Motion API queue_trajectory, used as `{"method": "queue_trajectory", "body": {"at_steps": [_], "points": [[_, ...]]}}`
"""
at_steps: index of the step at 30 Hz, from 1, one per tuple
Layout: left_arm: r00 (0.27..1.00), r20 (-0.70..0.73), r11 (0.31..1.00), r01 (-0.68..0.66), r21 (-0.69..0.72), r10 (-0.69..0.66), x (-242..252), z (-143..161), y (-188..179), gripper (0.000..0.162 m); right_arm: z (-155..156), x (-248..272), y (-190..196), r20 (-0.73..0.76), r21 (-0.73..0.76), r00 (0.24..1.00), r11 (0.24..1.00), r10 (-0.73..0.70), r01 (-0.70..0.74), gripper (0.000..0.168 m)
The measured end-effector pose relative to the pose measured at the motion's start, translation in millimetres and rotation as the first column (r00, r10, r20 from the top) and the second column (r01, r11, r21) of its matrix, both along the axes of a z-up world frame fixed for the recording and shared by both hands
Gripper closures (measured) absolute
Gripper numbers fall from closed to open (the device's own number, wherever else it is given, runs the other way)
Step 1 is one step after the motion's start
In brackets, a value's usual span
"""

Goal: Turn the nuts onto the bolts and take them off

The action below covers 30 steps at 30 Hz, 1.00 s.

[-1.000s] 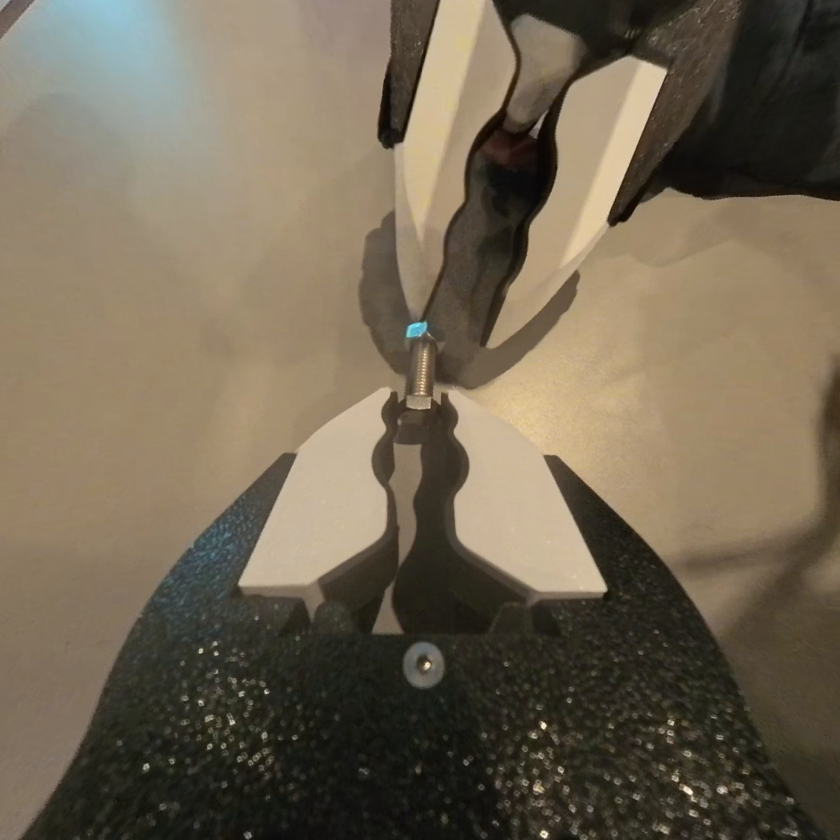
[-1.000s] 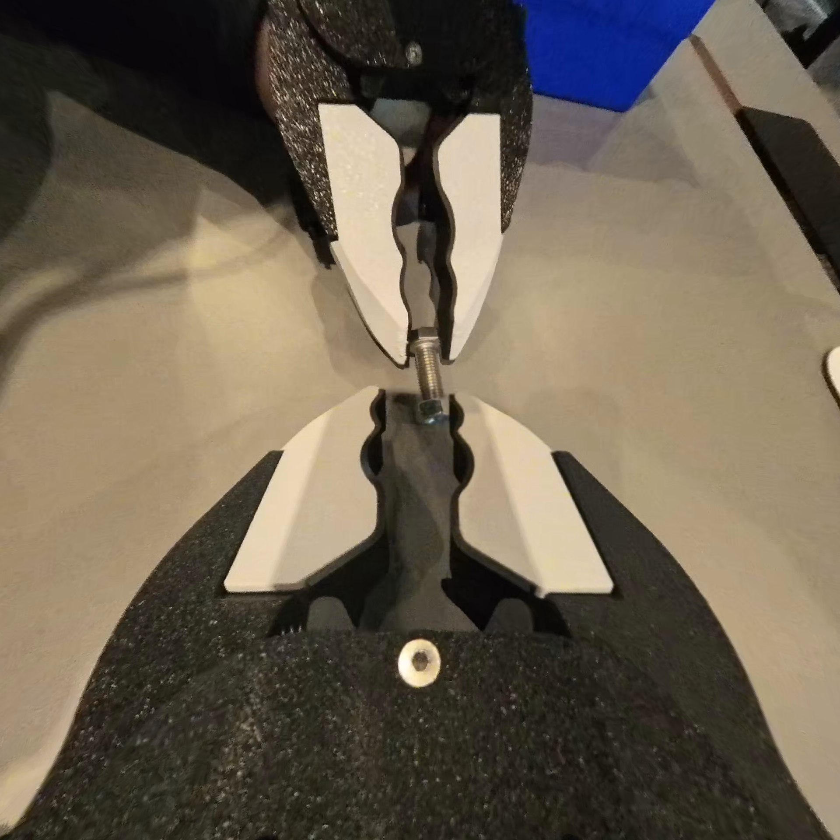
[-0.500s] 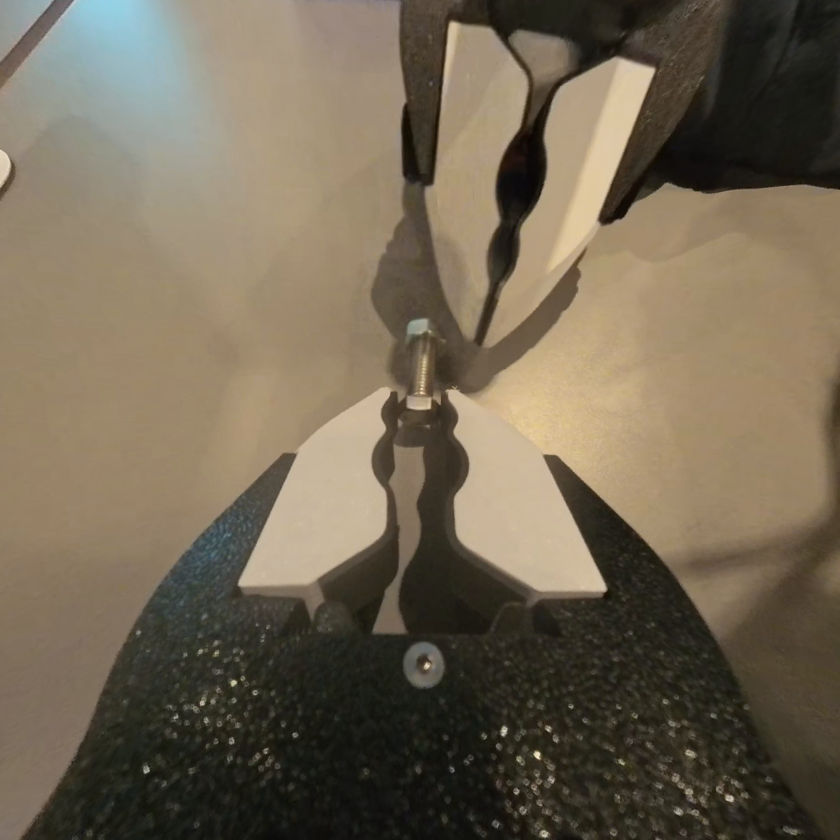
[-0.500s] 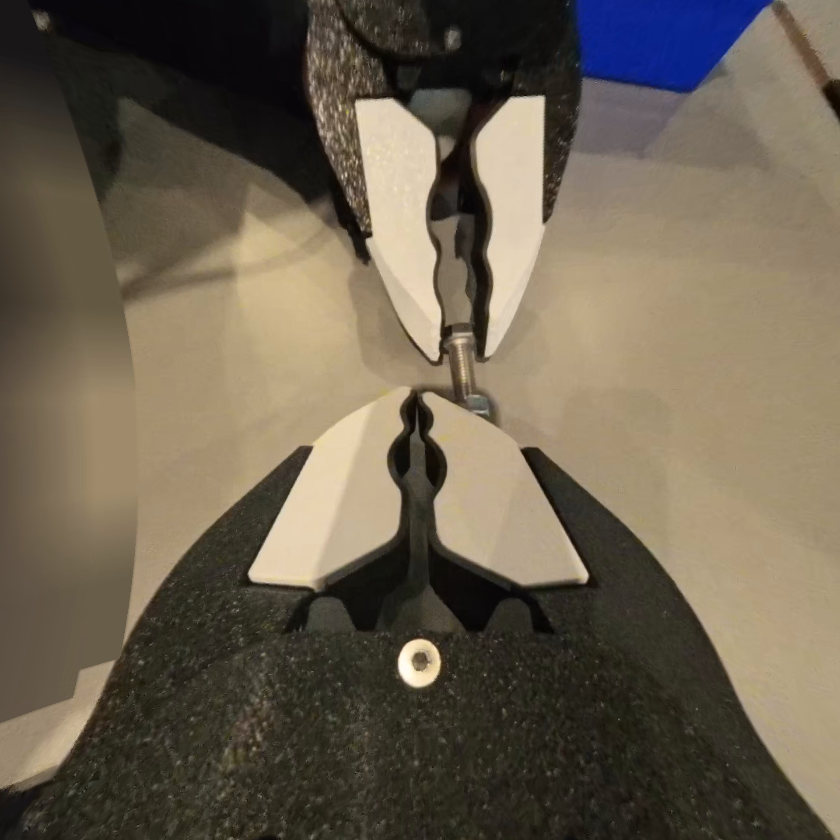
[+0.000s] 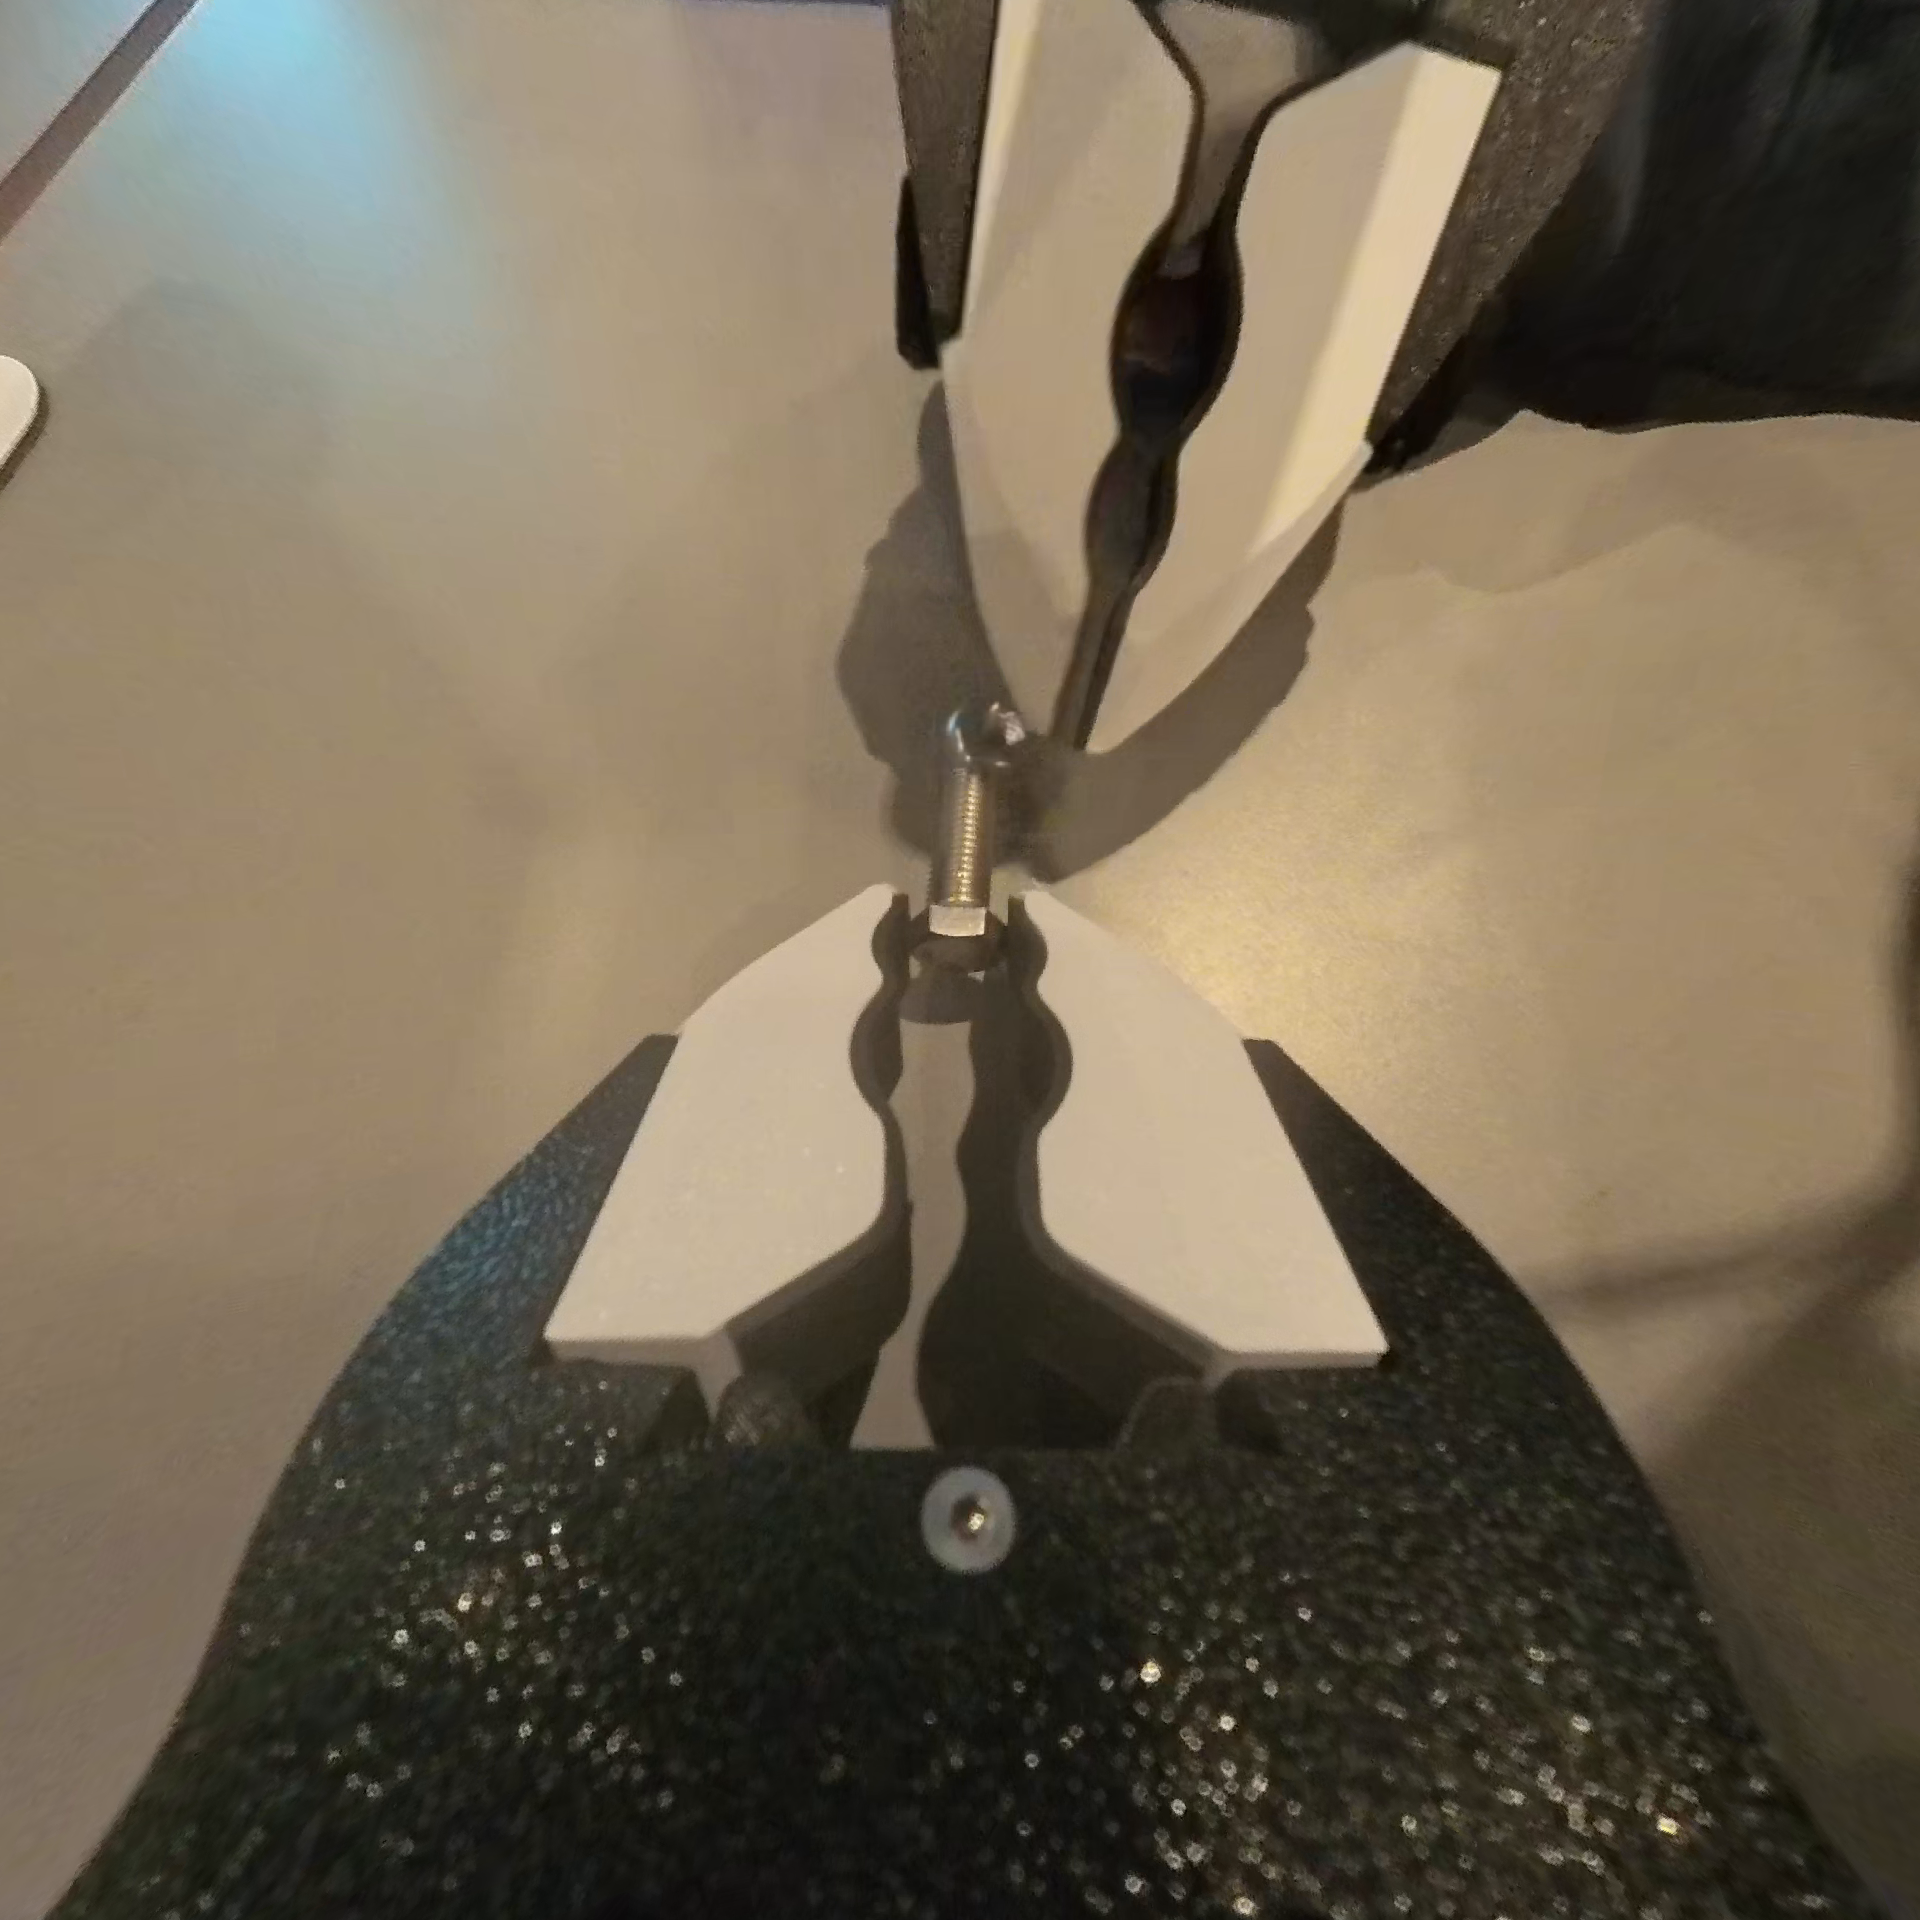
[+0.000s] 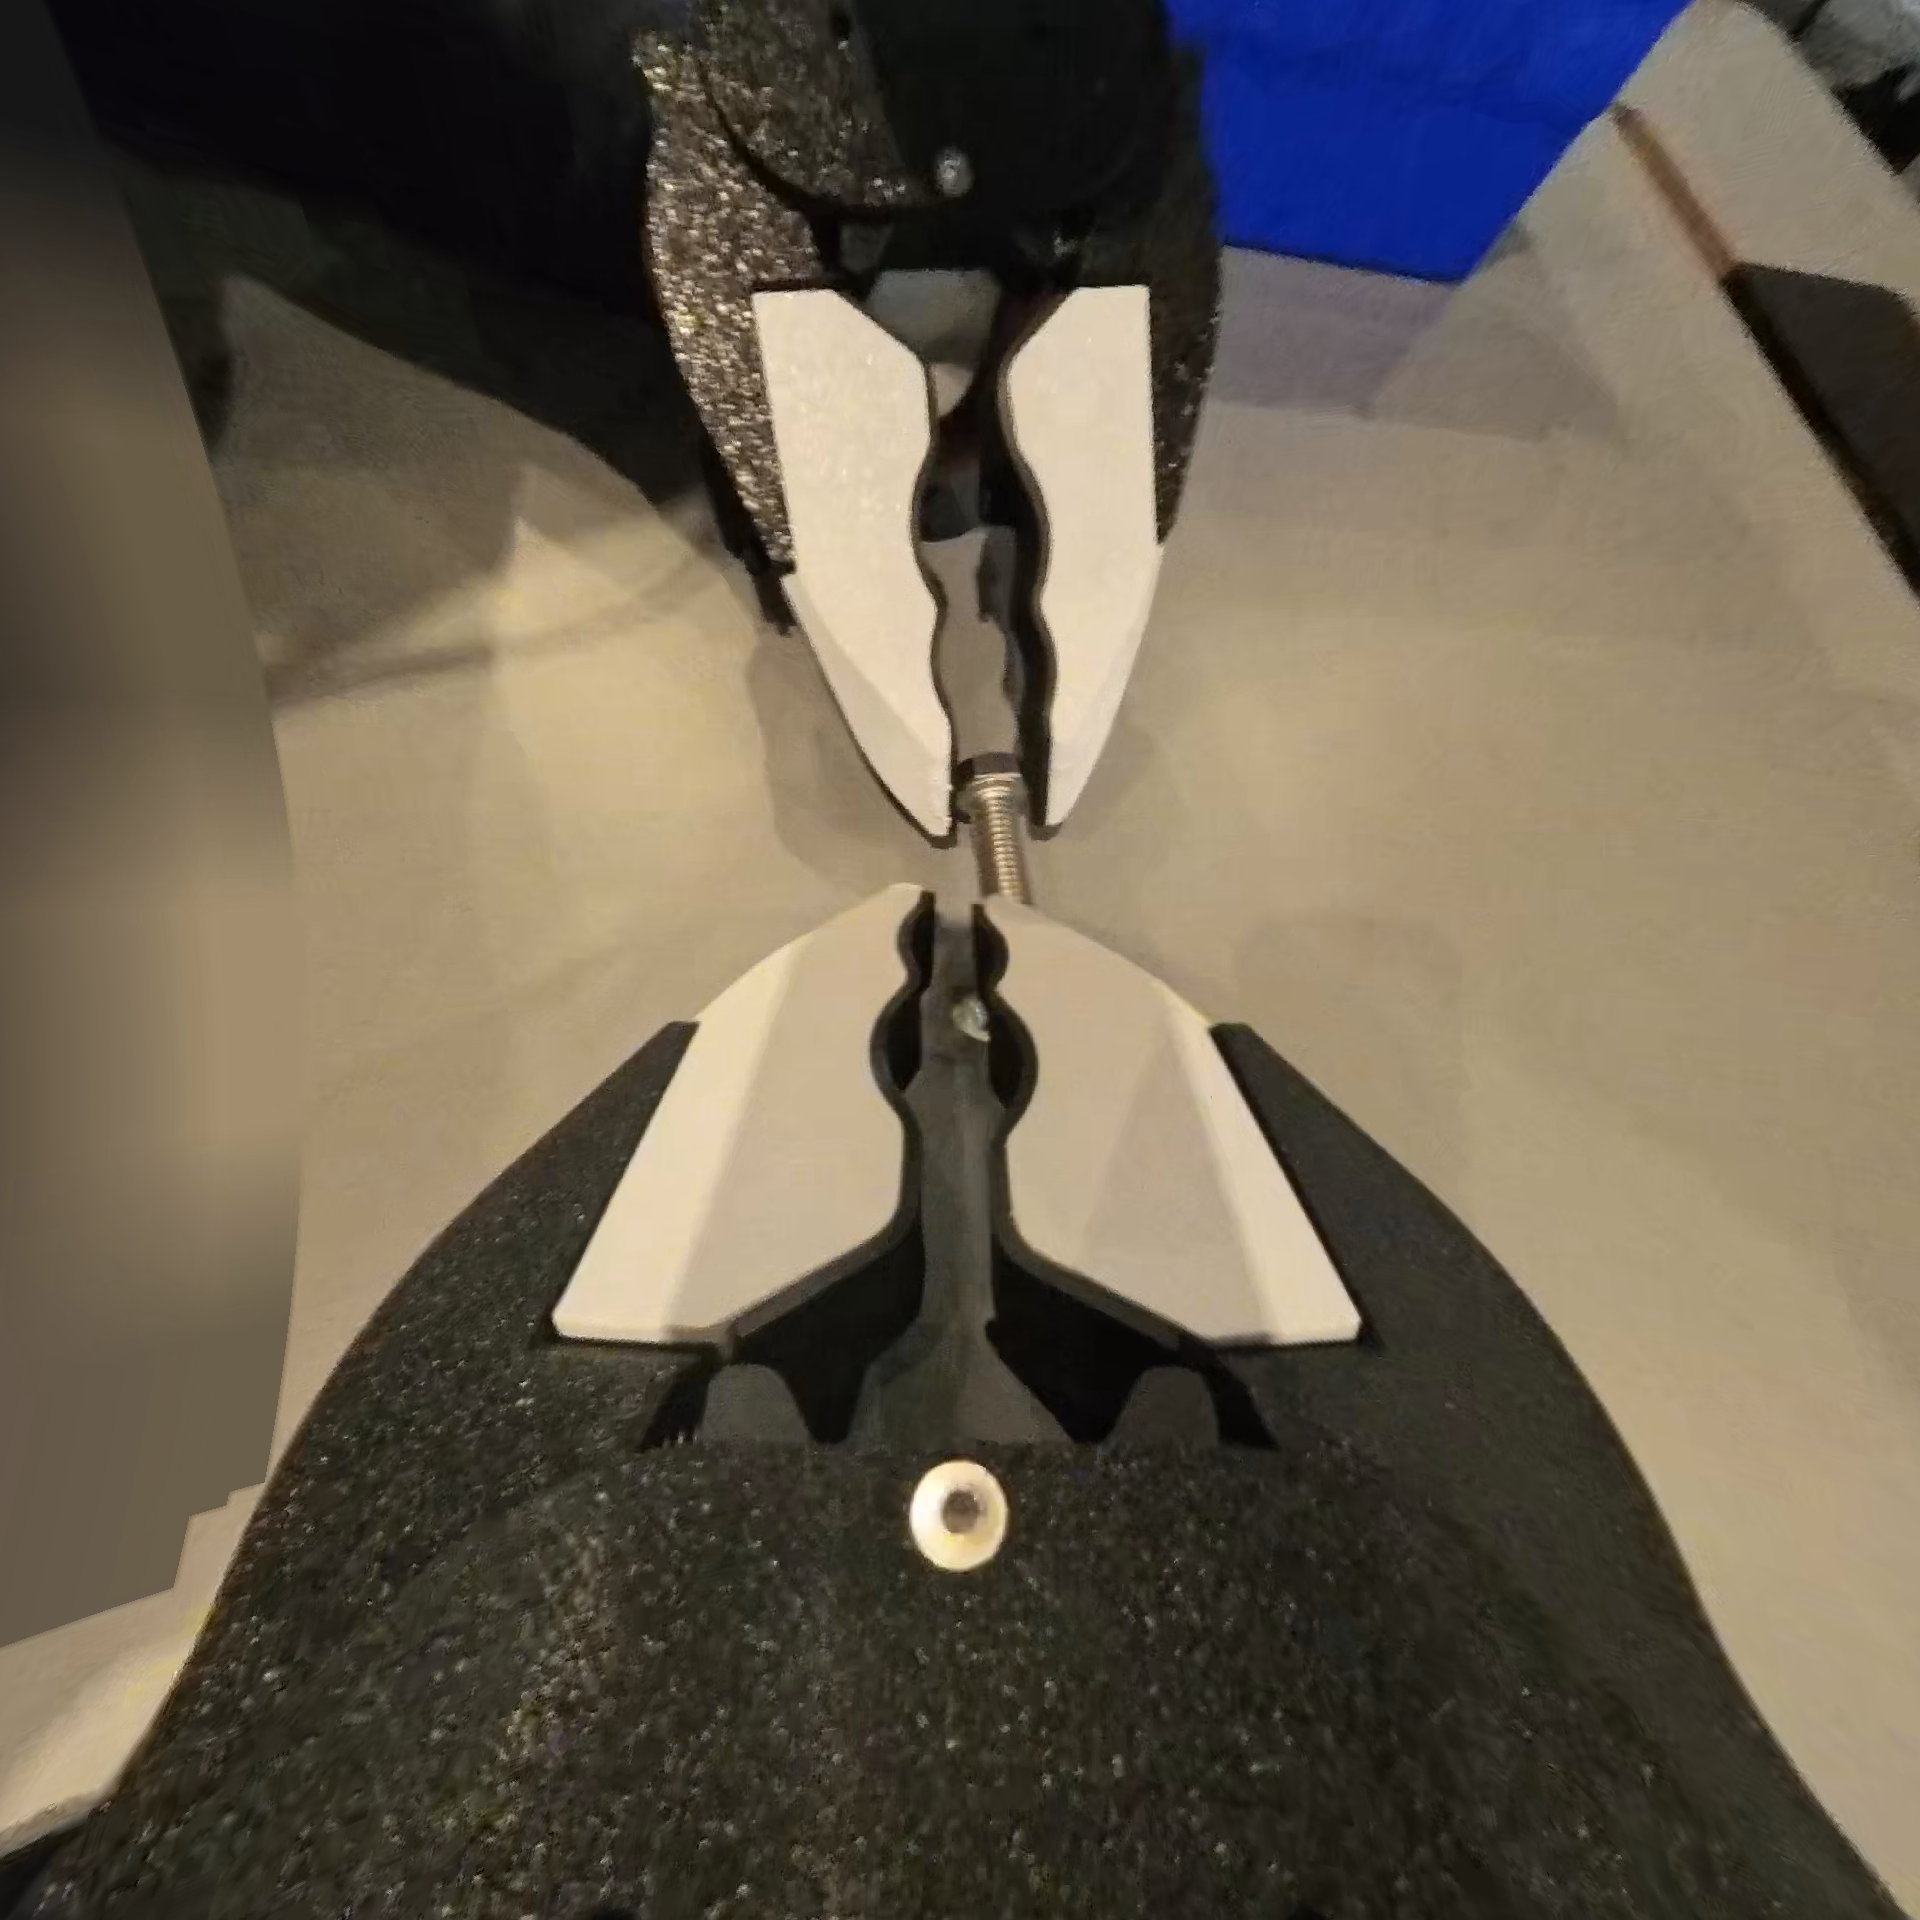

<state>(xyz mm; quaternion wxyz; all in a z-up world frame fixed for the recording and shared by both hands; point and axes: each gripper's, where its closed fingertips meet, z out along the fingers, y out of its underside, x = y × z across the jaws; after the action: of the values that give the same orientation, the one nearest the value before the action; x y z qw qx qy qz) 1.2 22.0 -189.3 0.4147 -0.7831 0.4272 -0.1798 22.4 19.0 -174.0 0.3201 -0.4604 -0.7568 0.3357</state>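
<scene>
At the far left edge of the left wrist view lies a white object (image 5: 12,416), cut off and unidentifiable, on the grey table (image 5: 416,727). It is well apart from the work.

Centre: the left gripper (image 5: 956,916) has its 2 fingers clamped narrow on the head of 1 bolt (image 5: 961,831). The shank points away from the camera and is held clear of the table. The nut (image 5: 982,727) sits at the free end of the thread.

Just right of the nut: the right gripper (image 5: 1081,736) has its fingers drawn to a thin slit, with nothing seen between them. The tips stand beside the nut, not around it. In the right wrist view the nut glints through the slit, off the finger line.

Far right: a blue bin (image 6: 1403,125), not involved.

Judgement: this looks like a regrasp between turns.
- Open the right fingers enough to pass over the nut.
- Shift left until the bolt's axis is centred.
- Close on 2 opposite flats.
- Keep the left grip firm and still, so the bolt does not spin with the nut.
- Risk: an off-axis bite may cock or drop the nut.
</scene>
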Motion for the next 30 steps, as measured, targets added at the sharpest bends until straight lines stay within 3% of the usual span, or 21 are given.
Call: {"method": "queue_trajectory", "body": {"at_steps": [8, 17, 30], "points": [[1.000, 0.000, 1.000, 0.000, -0.001, 0.000, 0, 0, 0, 0.145, -11, 1, 11, 0.044, 0.040, 0.998, 0.998, -0.051, 0.050, 0.143], [1.000, 0.005, 1.000, -0.006, -0.013, 0.006, 0, -1, 1, 0.144, -18, 17, 3, 0.152, -0.141, 0.988, 0.990, 0.012, 0.010, 0.139], [1.000, 0.013, 0.999, -0.022, -0.037, 0.022, -2, -2, 2, 0.145, -22, -1, -22, 0.138, -0.089, 0.988, 0.994, 0.073, -0.061, 0.143]]}}
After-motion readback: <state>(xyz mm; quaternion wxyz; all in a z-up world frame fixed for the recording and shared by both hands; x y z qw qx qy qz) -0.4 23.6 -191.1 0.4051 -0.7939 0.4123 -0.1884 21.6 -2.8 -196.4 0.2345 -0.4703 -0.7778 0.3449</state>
